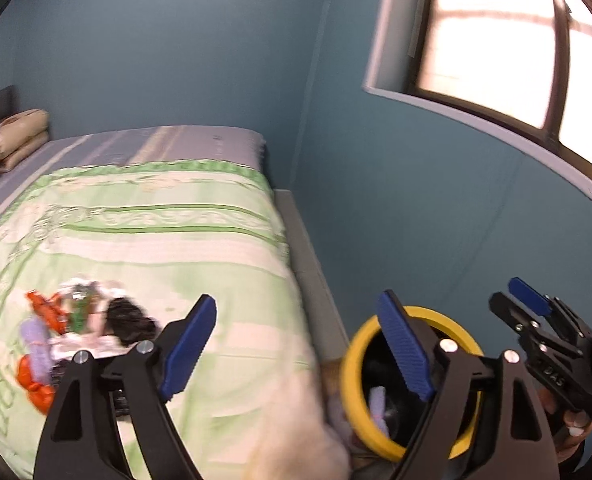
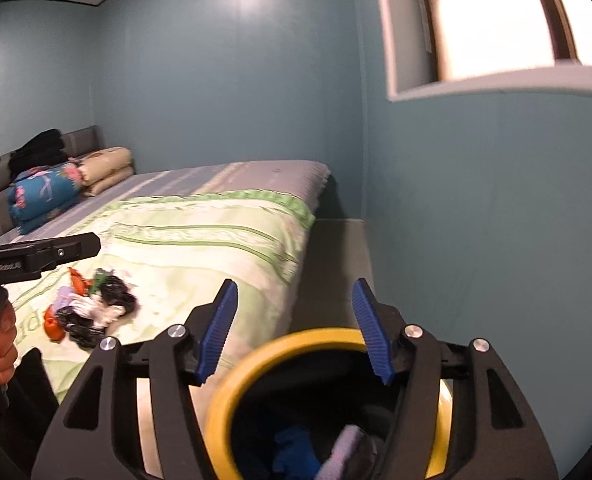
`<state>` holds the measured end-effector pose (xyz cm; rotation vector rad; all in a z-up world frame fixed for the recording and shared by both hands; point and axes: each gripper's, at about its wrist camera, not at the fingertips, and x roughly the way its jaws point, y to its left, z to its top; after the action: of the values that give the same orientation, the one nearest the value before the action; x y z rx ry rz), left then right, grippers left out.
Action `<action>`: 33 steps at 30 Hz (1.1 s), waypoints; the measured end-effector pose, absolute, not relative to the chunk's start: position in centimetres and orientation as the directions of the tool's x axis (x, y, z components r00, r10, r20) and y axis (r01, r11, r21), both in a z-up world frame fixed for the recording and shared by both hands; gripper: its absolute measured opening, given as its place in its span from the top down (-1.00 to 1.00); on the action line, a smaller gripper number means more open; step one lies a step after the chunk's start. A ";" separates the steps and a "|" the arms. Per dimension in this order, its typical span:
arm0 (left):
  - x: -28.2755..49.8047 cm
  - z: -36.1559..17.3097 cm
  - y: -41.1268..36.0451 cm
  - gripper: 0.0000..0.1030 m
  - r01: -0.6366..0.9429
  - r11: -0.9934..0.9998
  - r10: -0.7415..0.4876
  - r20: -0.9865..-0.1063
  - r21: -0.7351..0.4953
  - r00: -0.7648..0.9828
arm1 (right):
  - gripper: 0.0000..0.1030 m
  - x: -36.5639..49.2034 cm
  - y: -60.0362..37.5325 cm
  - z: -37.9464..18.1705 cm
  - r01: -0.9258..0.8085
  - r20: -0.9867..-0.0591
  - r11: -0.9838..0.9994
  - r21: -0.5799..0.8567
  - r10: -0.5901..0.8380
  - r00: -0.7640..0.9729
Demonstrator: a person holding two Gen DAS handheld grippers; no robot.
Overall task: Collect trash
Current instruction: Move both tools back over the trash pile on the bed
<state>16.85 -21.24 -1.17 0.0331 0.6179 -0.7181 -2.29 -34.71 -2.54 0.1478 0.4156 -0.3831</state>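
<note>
A pile of trash (image 1: 76,328) lies on the green bedspread: orange, purple, black, white and green scraps. It also shows in the right wrist view (image 2: 90,310). A yellow-rimmed bin (image 1: 410,384) stands on the floor beside the bed, with a purple piece and dark stuff inside; it also shows in the right wrist view (image 2: 332,408). My left gripper (image 1: 296,348) is open and empty, between pile and bin. My right gripper (image 2: 296,332) is open and empty, above the bin's rim; it also shows in the left wrist view (image 1: 526,304).
The bed (image 1: 156,220) fills the left, with folded blankets (image 2: 72,184) at its head. A grey bed frame edge (image 1: 312,264) runs beside a narrow floor strip. Blue walls and a window (image 1: 496,40) are on the right.
</note>
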 end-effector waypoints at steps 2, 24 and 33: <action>17.6 -1.0 -19.1 -0.62 0.587 0.790 -0.578 -0.534 -0.176 0.617 | -0.16 -1.1 -33.4 -2.0 0.354 -0.409 0.934 0.053 -0.304 0.860; 22.2 -6.3 1.5 -0.70 0.218 0.959 -0.284 -0.607 -0.183 0.742 | -0.26 12.1 -21.6 -2.4 0.045 -0.458 0.999 -0.020 -0.049 0.888; 22.7 -11.9 4.3 -0.70 0.168 0.964 -0.266 -0.688 -0.208 0.675 | -0.26 18.8 -19.4 -7.1 -0.013 -0.570 0.999 0.043 0.035 0.821</action>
<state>22.68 4.29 -11.90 -0.1309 0.7933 -0.2450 18.80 -19.36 -7.11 0.0372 0.6078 0.0257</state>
